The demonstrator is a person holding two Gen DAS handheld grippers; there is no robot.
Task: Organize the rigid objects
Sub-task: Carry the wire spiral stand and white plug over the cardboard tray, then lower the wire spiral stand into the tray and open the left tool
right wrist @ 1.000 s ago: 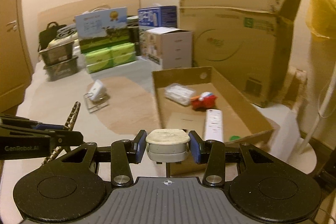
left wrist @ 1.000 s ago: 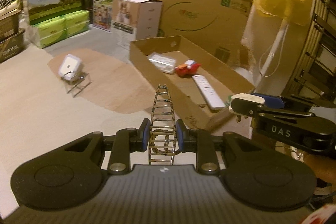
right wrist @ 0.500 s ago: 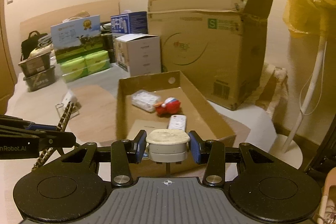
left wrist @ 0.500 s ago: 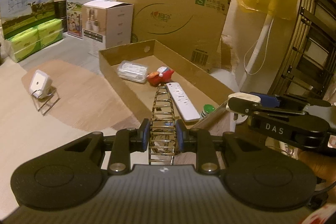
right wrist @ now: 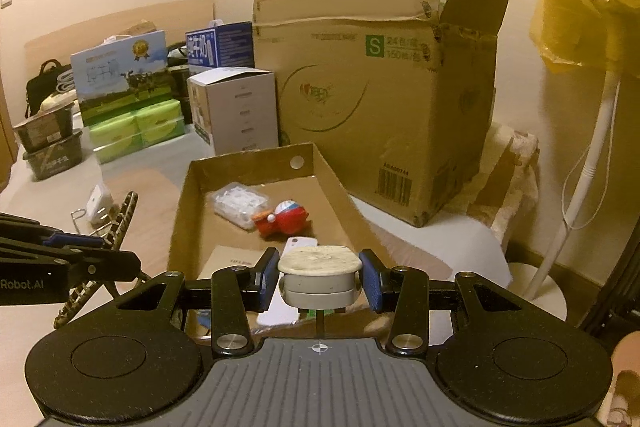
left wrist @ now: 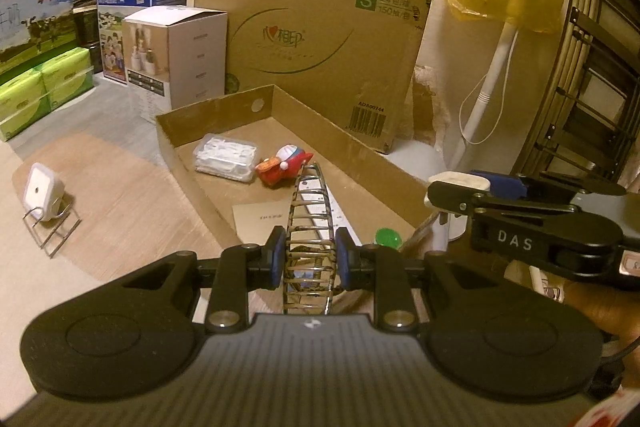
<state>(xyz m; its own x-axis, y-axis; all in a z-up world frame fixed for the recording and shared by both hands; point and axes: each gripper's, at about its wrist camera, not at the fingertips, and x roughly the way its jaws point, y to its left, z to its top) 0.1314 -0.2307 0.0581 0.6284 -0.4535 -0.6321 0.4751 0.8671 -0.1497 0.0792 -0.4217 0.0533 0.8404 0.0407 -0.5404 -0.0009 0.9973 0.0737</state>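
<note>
My left gripper (left wrist: 308,259) is shut on a metal wire rack (left wrist: 310,211) and holds it over the near end of a shallow cardboard tray (left wrist: 224,111). My right gripper (right wrist: 319,281) is shut on a white plug adapter (right wrist: 318,273), above the tray's near edge; it also shows at the right of the left wrist view (left wrist: 458,183). In the tray lie a clear plastic case (left wrist: 226,157), a red toy (left wrist: 284,167), a white remote (right wrist: 298,245), a tan card (left wrist: 260,223) and a green cap (left wrist: 387,238).
A white cube on a wire stand (left wrist: 42,193) sits on a brown mat at the left. A large cardboard box (left wrist: 320,39), a white box (left wrist: 180,55), milk cartons and green tissue packs (left wrist: 40,83) stand behind. A fan pole (left wrist: 492,83) and yellow bag are at the right.
Both grippers have moved forward and rightward with their loads, from beside the tray to over its near end. The tray and large box loom closer.
</note>
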